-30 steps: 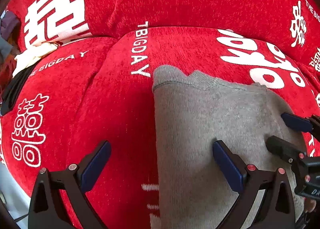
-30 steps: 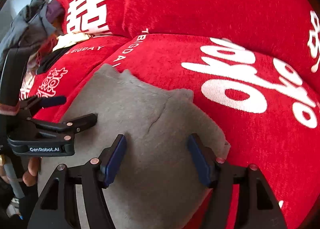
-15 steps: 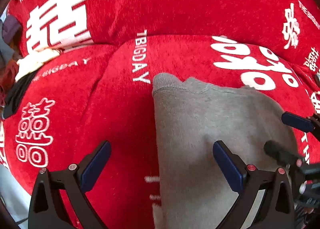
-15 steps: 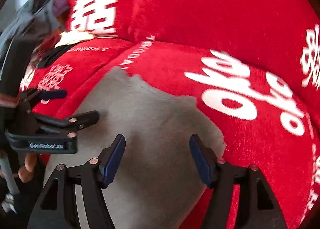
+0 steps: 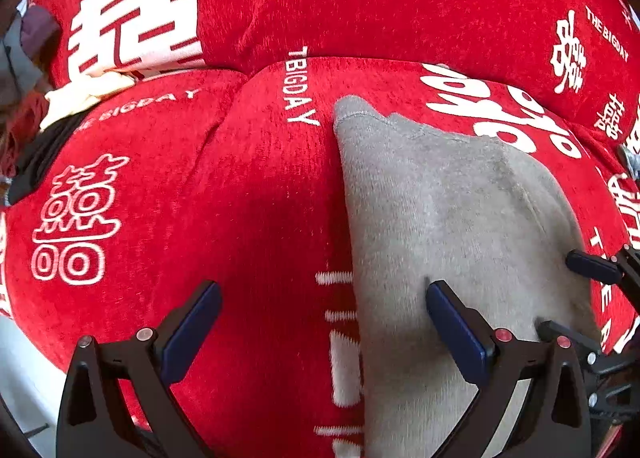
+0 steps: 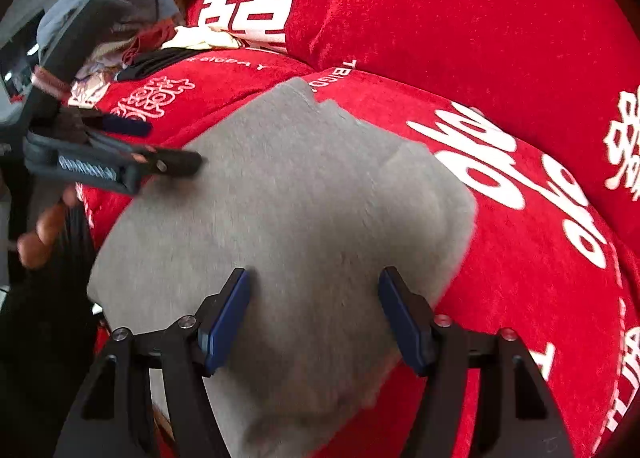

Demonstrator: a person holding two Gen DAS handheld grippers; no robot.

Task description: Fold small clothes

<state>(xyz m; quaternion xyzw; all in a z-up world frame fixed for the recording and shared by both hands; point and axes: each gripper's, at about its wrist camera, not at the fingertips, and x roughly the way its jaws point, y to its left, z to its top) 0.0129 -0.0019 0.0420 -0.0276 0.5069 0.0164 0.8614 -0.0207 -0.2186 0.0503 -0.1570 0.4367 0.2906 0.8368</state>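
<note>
Jaws of both grippers stand wide apart and hold nothing. Right gripper (image 6: 314, 316) sits over the garment's (image 6: 304, 210) near end, fabric directly between its fingers; left gripper (image 5: 322, 326) straddles the garment's left edge, one finger on cloth, one over the sofa (image 5: 200, 186). Garment's long axis runs 6 to 12 o'clock, hem farthest. Right gripper appears nearer. Other clothes (image 6: 120, 10) lie at 10 o'clock.

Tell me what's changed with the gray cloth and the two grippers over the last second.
The gray garment now lies flatter: the crease across its middle has smoothed out. Both cameras have edged slightly closer. The left gripper and right gripper stay open above it, gripping nothing. The garment stays on the red sofa cover, and the clothes pile is untouched.
</note>
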